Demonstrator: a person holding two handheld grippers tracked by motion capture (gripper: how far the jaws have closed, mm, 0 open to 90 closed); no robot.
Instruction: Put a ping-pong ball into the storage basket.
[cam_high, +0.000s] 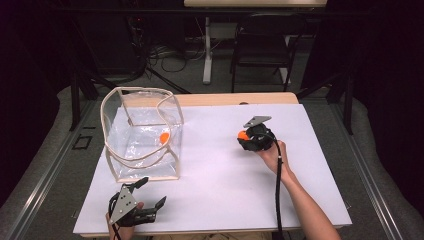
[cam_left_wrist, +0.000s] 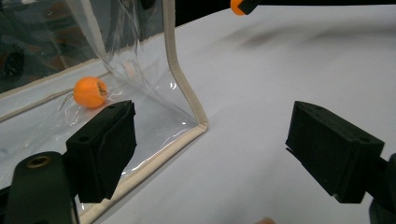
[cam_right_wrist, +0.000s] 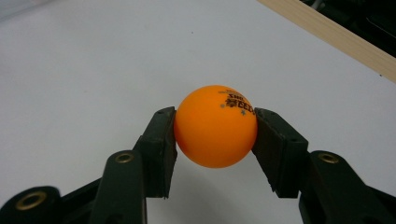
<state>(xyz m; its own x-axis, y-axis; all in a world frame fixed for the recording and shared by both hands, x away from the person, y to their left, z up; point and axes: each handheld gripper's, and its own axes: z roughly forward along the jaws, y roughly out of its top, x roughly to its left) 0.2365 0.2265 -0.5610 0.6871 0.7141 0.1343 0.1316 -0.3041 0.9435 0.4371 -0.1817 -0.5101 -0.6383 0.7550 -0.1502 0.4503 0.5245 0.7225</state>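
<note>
Orange ball (cam_right_wrist: 215, 126) sits pinched between the right gripper's (cam_high: 243, 135) pads, held above the white table (cam_high: 225, 170) — well right of the clear bag (cam_high: 141, 135). A second ball (cam_left_wrist: 90, 92) lies inside that bag. The left gripper (cam_high: 150, 192) rests near the bag's front corner — jaws wide, nothing between them.

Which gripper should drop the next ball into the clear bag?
Right. The right gripper is already shut on an orange ball, lifted off the table. The left gripper sits open and empty beside the bag, which already holds one ball.
</note>
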